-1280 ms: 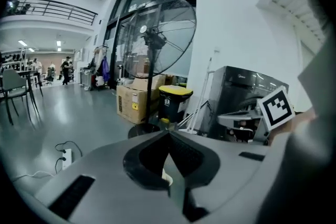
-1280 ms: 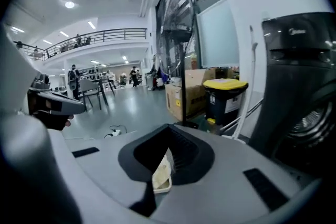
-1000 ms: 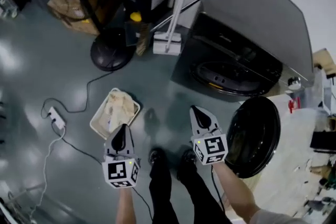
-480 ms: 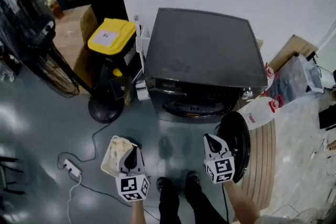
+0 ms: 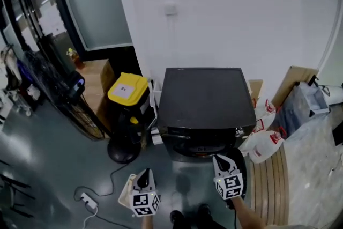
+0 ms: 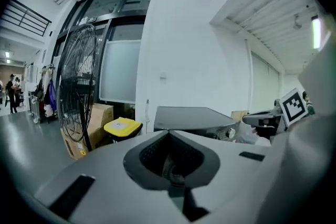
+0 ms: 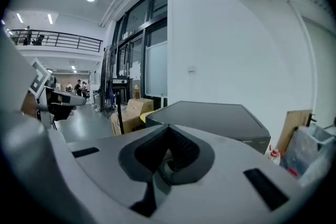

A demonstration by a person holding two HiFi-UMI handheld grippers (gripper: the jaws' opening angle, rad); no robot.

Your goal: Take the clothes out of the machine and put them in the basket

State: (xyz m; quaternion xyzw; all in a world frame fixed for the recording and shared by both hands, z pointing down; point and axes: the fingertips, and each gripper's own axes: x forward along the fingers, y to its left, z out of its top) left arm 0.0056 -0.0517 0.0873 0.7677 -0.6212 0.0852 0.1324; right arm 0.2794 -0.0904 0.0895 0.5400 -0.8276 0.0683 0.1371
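The dark grey washing machine (image 5: 206,107) stands against the white wall, its front opening (image 5: 199,151) facing me. Its round door (image 5: 244,163) hangs open at the right. My left gripper (image 5: 143,176) is shut and empty, held above the cream basket (image 5: 126,197), which it mostly hides. My right gripper (image 5: 218,159) is also shut and empty, in front of the open door. In the left gripper view the left gripper (image 6: 168,135) points at the machine's top (image 6: 191,114). In the right gripper view the right gripper (image 7: 169,128) points the same way at the machine (image 7: 210,113).
A black bin with a yellow lid (image 5: 127,89) stands left of the machine, next to a big floor fan (image 5: 75,107) and cardboard boxes (image 5: 99,75). A power strip (image 5: 87,201) and cable lie on the floor. White jugs (image 5: 265,145) stand at the right.
Both grippers have risen, still shut and empty. The head view has pulled up and back: the basket has dropped to the bottom edge and the wall and whole machine now show.
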